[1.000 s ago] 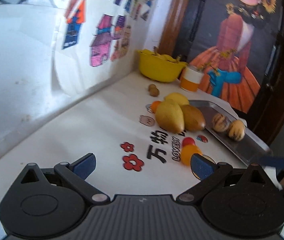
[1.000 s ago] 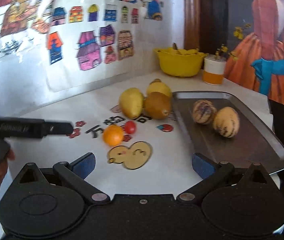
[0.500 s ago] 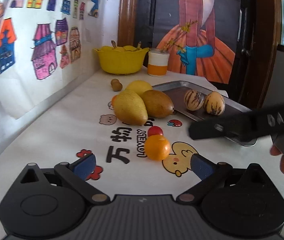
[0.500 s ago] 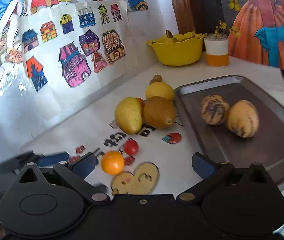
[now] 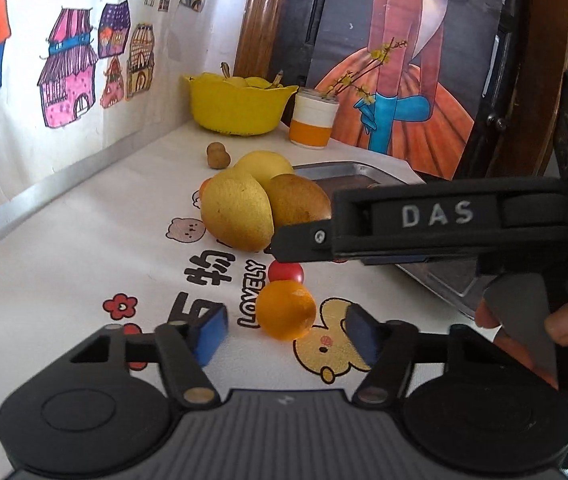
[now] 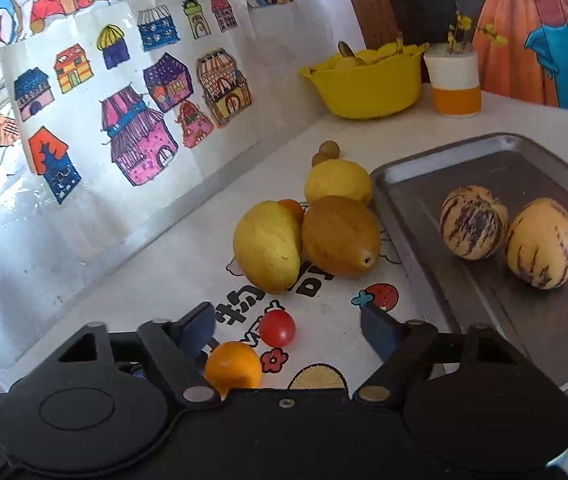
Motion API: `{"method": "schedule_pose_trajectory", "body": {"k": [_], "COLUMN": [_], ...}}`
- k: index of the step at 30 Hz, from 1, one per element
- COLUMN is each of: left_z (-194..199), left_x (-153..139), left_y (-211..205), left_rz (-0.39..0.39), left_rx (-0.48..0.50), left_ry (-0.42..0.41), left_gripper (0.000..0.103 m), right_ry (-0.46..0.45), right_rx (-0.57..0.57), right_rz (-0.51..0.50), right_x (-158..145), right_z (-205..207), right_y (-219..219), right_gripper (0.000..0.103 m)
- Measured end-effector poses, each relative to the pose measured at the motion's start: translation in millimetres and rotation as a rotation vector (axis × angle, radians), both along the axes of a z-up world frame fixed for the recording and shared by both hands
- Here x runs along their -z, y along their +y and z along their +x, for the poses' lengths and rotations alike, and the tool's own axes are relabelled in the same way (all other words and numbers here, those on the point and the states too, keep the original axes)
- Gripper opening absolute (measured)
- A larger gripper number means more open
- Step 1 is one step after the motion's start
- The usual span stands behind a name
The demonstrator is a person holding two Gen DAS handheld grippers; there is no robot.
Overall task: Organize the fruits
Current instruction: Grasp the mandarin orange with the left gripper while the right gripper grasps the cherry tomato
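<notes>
My left gripper [image 5: 286, 334] is open, its blue pads either side of a small orange [image 5: 285, 310] on the printed tablecloth, not touching it. A cherry tomato [image 5: 286, 272] lies just beyond. My right gripper [image 6: 292, 326] is open and empty above the tomato [image 6: 277, 327] and the orange [image 6: 232, 366]; its side crosses the left wrist view [image 5: 424, 222]. A yellow mango [image 6: 266, 246], a brown pear-like fruit [image 6: 340, 234] and a lemon [image 6: 338, 182] lie together left of the metal tray [image 6: 412, 184]. Two striped melons [image 6: 474, 222] [image 6: 542, 248] lie in the tray.
A yellow bowl [image 6: 364, 80] with fruit and an orange-and-white cup [image 6: 456, 84] stand at the back. Two small brown fruits [image 6: 326, 152] lie near the lemon. A wall with drawings [image 6: 135, 120] runs along the left. A painting [image 5: 400, 60] leans at the back right.
My left gripper has moved forward until the orange lies between its pads, and the jaws have narrowed. My right gripper has moved forward and left, over the tomato, crossing the left view closer.
</notes>
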State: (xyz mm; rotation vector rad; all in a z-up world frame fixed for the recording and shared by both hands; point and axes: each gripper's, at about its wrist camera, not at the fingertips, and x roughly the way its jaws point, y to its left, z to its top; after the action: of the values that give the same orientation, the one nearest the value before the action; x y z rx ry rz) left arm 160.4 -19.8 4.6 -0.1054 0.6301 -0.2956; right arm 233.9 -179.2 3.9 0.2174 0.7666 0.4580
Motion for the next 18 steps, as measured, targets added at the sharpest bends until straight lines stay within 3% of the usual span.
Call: {"method": "schedule_pose_trajectory", "body": {"k": [2, 4, 9, 18], "left_z": [2.1, 3.8, 6.5, 4.6], "left_x": [0.6, 1.4, 2.3, 3.2], "left_y": [1.5, 2.9, 2.7, -0.2], "left_rz": [-0.012, -0.026, -0.036, -0.022], "left_rx": [-0.009, -0.018, -0.011, -0.025], "left_ry": [0.001, 0.003, 0.007, 0.000], "left_gripper": [0.063, 0.054, 0.043, 0.038], "right_ry": [0.016, 0.026, 0.042, 0.003], "right_rx": [-0.003, -0.003, -0.014, -0.033], "right_rz": [-0.001, 0.001, 0.044, -0.006], "right_x": [3.5, 6.3, 12.1, 14.7], "right_z": [4.5, 8.6, 15.9, 13.2], "right_y": [0.8, 2.4, 3.9, 10.5], "right_gripper": [0.072, 0.067, 0.064, 0.049]}}
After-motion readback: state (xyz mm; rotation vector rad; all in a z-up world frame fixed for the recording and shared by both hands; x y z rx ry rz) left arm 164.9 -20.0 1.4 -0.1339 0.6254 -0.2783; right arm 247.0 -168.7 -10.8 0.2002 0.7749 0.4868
